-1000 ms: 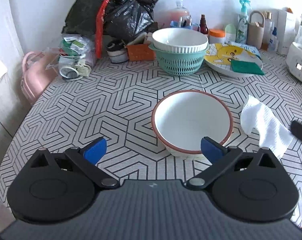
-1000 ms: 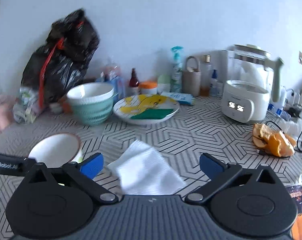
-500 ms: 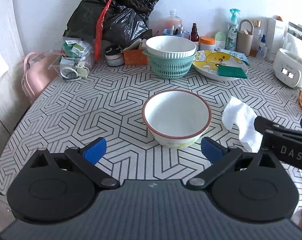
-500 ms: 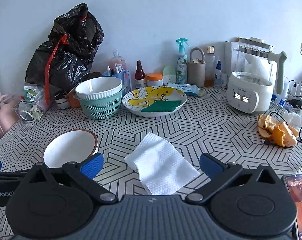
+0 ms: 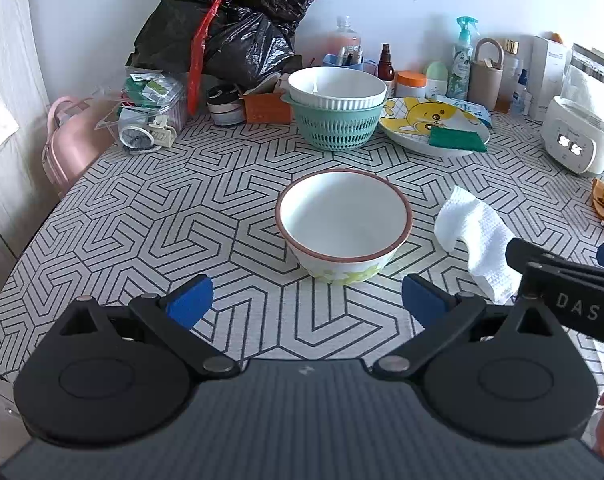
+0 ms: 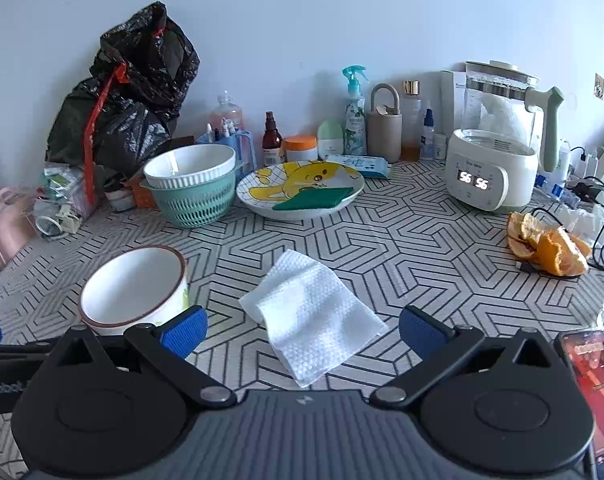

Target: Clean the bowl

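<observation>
The bowl [image 5: 344, 224] is sitting upright, visibly clean inside, mid-bench beside the towel [image 6: 312, 312]. Both grippers, left [image 5: 306, 300] and right [image 6: 302, 330], are hovering with fingers spread, empty; wiping progress is indeterminate.

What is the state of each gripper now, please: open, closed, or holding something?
Left gripper: open, holding nothing, facing the bowl.
Right gripper: open, holding nothing, just before the paper towel.
</observation>
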Action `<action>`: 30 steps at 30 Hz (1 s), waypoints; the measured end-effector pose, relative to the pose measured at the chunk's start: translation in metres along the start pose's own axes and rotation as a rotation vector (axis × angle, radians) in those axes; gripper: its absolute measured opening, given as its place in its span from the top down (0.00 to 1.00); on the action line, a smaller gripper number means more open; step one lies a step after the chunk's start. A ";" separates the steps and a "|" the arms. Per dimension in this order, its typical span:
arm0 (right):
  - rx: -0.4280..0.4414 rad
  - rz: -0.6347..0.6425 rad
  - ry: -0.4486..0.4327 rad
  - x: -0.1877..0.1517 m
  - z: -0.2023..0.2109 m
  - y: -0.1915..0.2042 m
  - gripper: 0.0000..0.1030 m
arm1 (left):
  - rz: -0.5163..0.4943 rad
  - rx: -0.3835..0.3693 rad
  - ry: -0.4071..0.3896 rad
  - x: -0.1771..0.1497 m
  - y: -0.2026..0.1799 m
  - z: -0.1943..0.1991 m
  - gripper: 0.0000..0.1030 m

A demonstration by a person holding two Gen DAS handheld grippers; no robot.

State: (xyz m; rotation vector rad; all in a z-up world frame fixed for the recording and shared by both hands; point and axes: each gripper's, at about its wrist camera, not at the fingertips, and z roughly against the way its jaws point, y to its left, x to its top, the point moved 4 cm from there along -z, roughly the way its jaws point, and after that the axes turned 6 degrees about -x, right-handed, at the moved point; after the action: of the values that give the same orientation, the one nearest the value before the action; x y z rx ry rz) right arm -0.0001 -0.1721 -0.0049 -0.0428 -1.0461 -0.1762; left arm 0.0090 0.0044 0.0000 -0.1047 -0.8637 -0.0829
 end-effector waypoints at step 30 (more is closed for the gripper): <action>-0.038 -0.044 0.021 -0.002 -0.008 -0.027 0.00 | -0.081 -0.015 -0.006 0.005 -0.027 -0.005 0.00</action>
State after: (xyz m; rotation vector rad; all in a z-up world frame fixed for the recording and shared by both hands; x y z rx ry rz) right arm 0.0013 -0.1992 -0.0116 -0.0520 -1.0230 -0.2361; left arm 0.0128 -0.0236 0.0028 -0.0838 -0.8735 -0.1648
